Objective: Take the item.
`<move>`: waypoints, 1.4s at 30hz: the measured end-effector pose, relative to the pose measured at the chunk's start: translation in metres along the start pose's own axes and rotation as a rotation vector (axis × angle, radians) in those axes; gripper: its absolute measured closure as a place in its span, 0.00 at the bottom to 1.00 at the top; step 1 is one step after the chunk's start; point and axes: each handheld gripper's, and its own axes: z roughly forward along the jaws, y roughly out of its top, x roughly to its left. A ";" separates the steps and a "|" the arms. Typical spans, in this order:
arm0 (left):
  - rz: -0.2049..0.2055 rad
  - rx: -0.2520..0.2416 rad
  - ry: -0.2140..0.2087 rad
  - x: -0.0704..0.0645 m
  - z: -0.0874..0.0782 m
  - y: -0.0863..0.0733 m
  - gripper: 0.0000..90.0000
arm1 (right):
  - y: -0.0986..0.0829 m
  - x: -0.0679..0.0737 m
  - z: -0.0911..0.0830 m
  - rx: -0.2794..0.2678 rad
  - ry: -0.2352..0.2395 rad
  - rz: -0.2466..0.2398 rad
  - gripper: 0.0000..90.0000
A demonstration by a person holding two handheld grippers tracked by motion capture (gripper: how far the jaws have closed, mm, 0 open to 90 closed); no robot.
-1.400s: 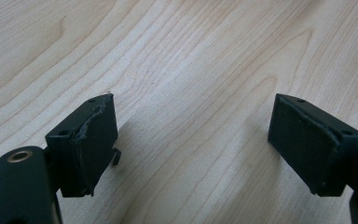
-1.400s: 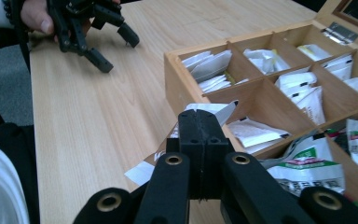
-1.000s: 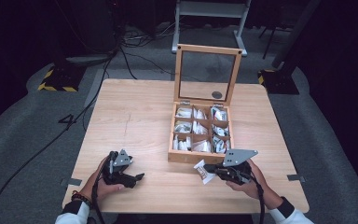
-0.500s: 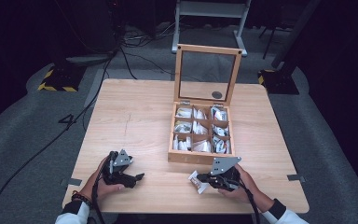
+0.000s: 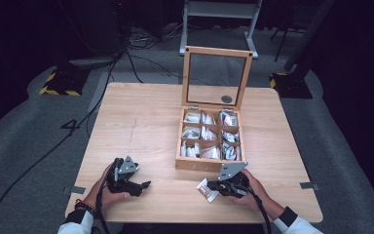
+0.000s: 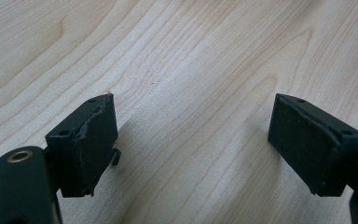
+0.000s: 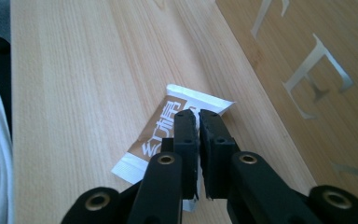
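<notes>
sachet (image 7: 165, 135) pinched tight in right gripper (image 7: 198, 122), near box (image 5: 209, 146) front; should be laid flat w/o dragging. left gripper (image 6: 191, 140) wide open, empty.

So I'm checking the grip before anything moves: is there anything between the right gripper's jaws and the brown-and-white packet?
Nothing visible does. The right gripper has its jaws closed directly on the packet, which lies on the table just in front of the wooden box.
</notes>
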 end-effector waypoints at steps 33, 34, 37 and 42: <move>-0.002 0.000 0.002 0.000 0.000 0.000 0.18 | 0.002 0.003 -0.025 -0.059 -0.052 -0.038 0.47; -0.003 0.000 0.003 0.000 0.000 0.000 0.18 | 0.002 0.003 -0.025 -0.059 -0.052 -0.038 0.47; -0.006 0.000 0.002 -0.001 0.001 0.000 0.18 | -0.001 0.004 -0.035 -0.081 -0.050 -0.033 0.43; -0.008 0.000 0.003 -0.001 0.001 0.001 0.18 | -0.006 0.004 -0.053 -0.127 -0.082 -0.021 0.39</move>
